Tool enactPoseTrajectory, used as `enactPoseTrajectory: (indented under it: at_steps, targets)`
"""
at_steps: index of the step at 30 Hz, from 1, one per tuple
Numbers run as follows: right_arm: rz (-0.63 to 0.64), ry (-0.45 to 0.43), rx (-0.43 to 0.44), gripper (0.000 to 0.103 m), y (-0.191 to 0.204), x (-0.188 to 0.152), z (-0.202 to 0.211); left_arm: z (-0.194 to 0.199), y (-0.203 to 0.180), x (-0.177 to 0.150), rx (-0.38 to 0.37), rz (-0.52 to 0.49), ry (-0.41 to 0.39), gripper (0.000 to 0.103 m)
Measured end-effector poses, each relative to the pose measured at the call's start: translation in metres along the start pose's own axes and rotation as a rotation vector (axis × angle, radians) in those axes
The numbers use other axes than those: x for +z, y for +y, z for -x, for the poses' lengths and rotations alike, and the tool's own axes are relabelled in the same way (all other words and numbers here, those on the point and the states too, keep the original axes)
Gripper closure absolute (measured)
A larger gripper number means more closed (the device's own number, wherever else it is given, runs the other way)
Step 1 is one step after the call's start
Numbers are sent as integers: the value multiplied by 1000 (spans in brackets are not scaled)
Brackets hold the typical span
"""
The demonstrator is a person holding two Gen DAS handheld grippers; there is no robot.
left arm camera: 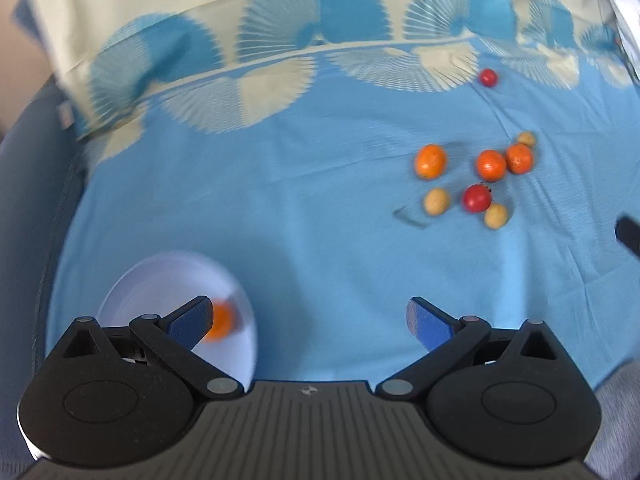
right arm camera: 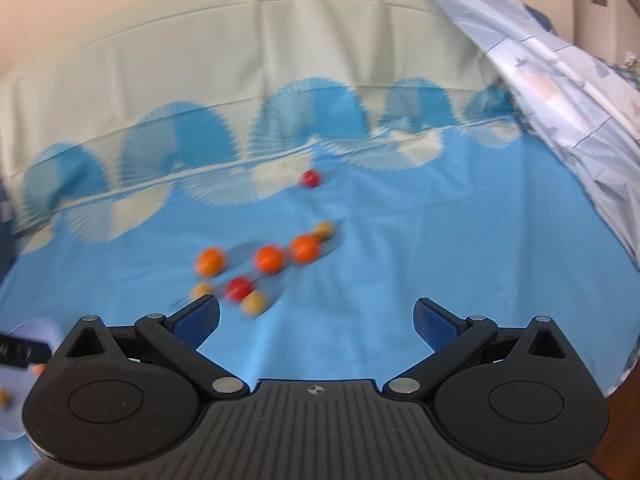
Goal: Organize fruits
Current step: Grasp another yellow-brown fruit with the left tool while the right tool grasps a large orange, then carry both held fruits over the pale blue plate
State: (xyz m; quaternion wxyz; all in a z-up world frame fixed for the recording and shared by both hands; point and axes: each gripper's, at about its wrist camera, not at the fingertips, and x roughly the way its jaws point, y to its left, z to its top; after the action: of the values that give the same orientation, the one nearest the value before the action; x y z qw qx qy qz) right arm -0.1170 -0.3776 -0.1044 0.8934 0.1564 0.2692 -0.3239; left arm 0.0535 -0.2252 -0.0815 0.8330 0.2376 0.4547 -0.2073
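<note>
A loose cluster of fruit lies on the blue bedsheet (left arm camera: pixel 300 220): three oranges (left arm camera: pixel 490 165), a red fruit (left arm camera: pixel 476 197) and small yellow-brown fruits (left arm camera: pixel 436 201). Another red fruit (left arm camera: pixel 488 77) sits apart, farther back. A white bowl (left arm camera: pixel 160 280) at lower left holds one orange (left arm camera: pixel 222 322), partly behind my left finger. My left gripper (left arm camera: pixel 310 318) is open and empty beside the bowl. My right gripper (right arm camera: pixel 316 320) is open and empty, just short of the cluster (right arm camera: pixel 268 258); its view is blurred. The nearest yellow fruit (right arm camera: pixel 253 303) lies ahead of its left finger.
A pale pillow or folded cover (left arm camera: pixel 160 8) runs along the back of the bed. A light patterned quilt (right arm camera: pixel 560 92) is heaped at the right. The bowl's edge (right arm camera: pixel 16 416) and a dark gripper part (right arm camera: pixel 24 350) show at the right wrist view's far left.
</note>
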Motion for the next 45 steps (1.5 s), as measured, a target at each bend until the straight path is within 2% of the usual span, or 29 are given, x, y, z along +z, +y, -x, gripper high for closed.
enactPoseTrajectory:
  at_steps: [5,11,18,19,21,22,23,24,25,26,31,37,41,45]
  targets:
    - [37,27,-30,1,-17,14,-78,-54,-38,34,-33,-83,24,0]
    - [75,101,5,1,-16,18,-157,-107,-68,64,-80,-149,54,0]
    - [171,141,43,1,4,15,-212,-139,-81,77,-112,-207,50,1]
    - [190,119,35,1,9,13,-213,-142,-81,77,-126,-204,50,5]
    - [208,89,34,3,14,12,-214,-141,-80,77,-171,-184,39,24]
    - [212,76,39,10,15,12,-213,-138,-79,77,-210,-168,32,48]
    - [226,58,44,24,16,11,-211,-135,-79,77,-241,-159,26,76]
    - [249,44,46,32,18,10,-209,-132,-80,77,-250,-162,22,75]
    - [270,39,57,59,19,10,-206,-130,-80,75,-254,-165,12,75]
    - [272,39,58,64,19,10,-203,-127,-79,74,-263,-161,3,75]
    - [157,65,39,65,3,15,-180,-97,-66,63,-264,-107,-16,75]
    - [51,19,38,65,-19,16,-105,-40,-28,37,-224,-9,-11,75]
    - [60,-17,101,65,-10,11,-42,6,5,9,-186,49,-3,75]
    - [113,-35,214,65,15,1,20,54,37,-25,-148,98,-18,75]
